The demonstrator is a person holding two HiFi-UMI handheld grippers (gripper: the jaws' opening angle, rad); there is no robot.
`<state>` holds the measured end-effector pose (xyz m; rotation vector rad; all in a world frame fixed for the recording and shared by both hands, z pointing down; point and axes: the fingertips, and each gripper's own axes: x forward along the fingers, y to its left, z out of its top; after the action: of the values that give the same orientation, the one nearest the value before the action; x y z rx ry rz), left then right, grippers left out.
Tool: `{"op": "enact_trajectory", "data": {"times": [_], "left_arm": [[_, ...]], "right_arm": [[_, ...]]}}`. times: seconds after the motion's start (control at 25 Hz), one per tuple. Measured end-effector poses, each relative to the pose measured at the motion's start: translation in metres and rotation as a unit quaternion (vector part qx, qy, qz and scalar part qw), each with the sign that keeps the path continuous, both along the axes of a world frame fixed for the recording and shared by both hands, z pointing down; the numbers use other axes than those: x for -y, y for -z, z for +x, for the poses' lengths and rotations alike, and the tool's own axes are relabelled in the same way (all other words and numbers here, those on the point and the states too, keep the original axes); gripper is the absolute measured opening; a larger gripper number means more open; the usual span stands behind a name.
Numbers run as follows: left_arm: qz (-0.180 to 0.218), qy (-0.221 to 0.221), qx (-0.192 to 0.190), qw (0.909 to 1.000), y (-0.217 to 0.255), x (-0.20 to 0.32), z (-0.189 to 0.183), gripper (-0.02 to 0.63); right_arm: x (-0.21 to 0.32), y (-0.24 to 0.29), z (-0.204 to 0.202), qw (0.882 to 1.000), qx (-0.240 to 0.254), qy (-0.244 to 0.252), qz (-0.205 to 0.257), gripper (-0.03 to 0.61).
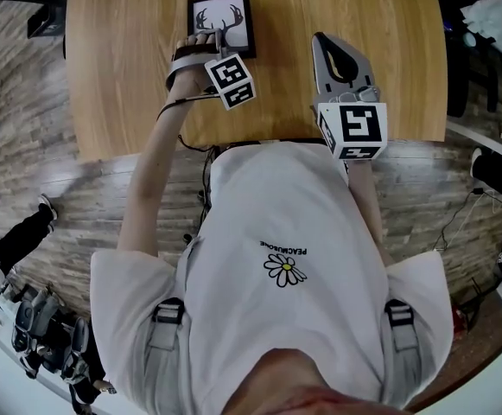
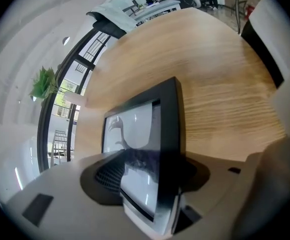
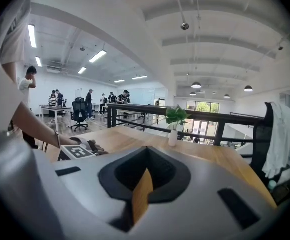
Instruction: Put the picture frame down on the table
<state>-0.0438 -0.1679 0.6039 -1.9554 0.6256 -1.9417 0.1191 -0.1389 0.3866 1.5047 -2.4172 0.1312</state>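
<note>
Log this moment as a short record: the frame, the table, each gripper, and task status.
picture frame: black, antler print, face up on the table
table: light wood, round-cornered
left gripper: at the frame's near edge, jaws apart, frame between them
right gripper: over the table, right of the frame, jaws together, empty
task status: frame looks set down; left gripper not yet drawn away
</note>
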Motion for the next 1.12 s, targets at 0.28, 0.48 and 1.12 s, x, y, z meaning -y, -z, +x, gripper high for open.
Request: {"op": "enact_trajectory", "data": {"times": [0.28,0.48,1.12], "left_arm": [[-0.03,-0.006,-0.009,0.9995,-0.002,0.002,0.002,0.28],[-0.067,-0.029,-0.021,0.9971,-0.002,0.0,0.004,0.314],[-0.205,-0.064,-0.017,0.9766,-0.015,-0.005,0.002,0.357]], "right_arm": [[-0.001,-0.011,-0.01,1.0,0.004,0.006,-0.026,0.008],[0.003,-0.014,-0.011,0.999,0.018,0.006,-0.035,0.008],[0.015,-0.025,-0.021,0.996,0.058,0.011,-0.067,0.008]]}}
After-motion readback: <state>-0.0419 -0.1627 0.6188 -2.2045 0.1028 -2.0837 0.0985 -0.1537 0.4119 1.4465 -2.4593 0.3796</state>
